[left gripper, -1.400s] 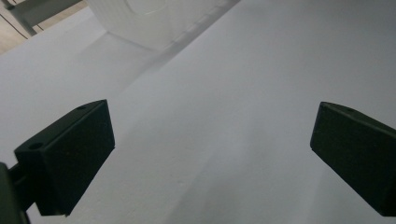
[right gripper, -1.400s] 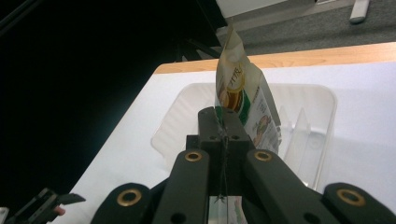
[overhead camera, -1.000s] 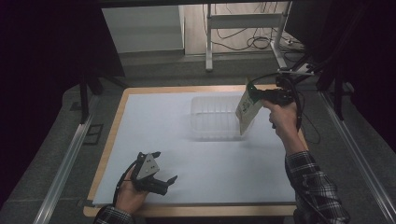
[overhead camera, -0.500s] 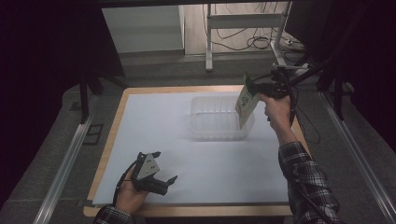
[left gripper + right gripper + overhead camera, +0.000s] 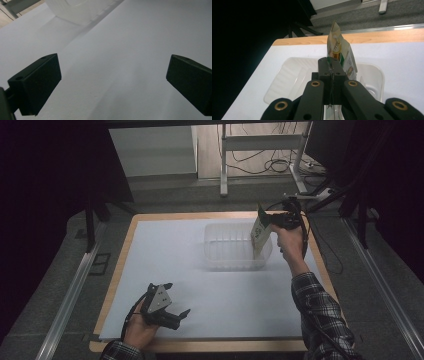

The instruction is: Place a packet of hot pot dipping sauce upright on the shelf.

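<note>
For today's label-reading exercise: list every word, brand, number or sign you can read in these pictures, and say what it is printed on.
Packet held shut in the right gripper above the clear tub: printed lettering and coloured graphics, too blurred and tilted to read.
Packet seen from the high view: markings too small to read.
No other text is legible.

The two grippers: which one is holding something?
The right gripper, pinching a snack packet over the clear tub. The left gripper is open, holding nothing.

Probably a lab, dark curtained bench (image 5: 150, 250), floor cables (image 5: 260, 162)
</note>
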{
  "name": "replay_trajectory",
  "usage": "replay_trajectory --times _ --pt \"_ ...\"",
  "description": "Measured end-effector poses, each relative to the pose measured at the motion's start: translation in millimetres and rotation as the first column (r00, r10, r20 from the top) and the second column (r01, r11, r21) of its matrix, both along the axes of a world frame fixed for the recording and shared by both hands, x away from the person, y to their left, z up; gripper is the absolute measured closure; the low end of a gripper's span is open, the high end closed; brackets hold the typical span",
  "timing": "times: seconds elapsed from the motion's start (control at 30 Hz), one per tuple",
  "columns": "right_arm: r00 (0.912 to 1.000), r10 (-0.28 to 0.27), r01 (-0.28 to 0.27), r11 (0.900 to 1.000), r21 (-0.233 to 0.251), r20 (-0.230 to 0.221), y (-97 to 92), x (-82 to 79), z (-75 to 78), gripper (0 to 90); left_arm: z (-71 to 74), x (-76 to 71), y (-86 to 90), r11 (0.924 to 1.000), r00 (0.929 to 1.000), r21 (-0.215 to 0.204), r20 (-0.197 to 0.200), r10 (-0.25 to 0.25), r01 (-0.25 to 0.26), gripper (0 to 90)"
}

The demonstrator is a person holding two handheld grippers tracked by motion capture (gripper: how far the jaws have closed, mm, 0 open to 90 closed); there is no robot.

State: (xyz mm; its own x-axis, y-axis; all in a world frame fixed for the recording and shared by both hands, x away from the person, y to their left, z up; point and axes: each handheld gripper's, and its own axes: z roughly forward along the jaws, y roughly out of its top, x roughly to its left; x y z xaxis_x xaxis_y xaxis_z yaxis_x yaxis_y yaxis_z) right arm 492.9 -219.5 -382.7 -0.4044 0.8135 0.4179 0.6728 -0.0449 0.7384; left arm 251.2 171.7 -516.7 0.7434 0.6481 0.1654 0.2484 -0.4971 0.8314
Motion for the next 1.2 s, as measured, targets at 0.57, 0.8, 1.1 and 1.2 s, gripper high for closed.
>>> replay_trajectory --times 0.57,0.8,1.1,1.2 --pt "0.9981 0.028 -0.025 0.9978 -0.062 0.056 -2.4 -10.8 -15.1 78.5 -0.4 -0.1 -0.9 0.9999 1.0 0.009 -0.001 -0.005 0.005 0.0" --pt "0.9946 0.058 -0.048 0.9922 -0.115 0.086 1.3 -15.4 -11.6 65.5 -0.5 -0.3 -1.3 0.9999 1.0 0.01 0.002 -0.009 0.009 0.0" --pt "0.9908 0.074 -0.058 0.9887 -0.138 0.114 2.3 -22.2 -12.6 49.8 -0.6 -0.6 -2.0 0.9998 0.9998 0.006 0.002 -0.018 0.018 0.0" --pt "0.9897 0.084 -0.068 0.9877 -0.141 0.116 2.0 -24.1 -13.3 46.0 -0.5 -0.6 -1.9 0.9998 0.9999 0.004 0.002 -0.017 0.017 0.0"
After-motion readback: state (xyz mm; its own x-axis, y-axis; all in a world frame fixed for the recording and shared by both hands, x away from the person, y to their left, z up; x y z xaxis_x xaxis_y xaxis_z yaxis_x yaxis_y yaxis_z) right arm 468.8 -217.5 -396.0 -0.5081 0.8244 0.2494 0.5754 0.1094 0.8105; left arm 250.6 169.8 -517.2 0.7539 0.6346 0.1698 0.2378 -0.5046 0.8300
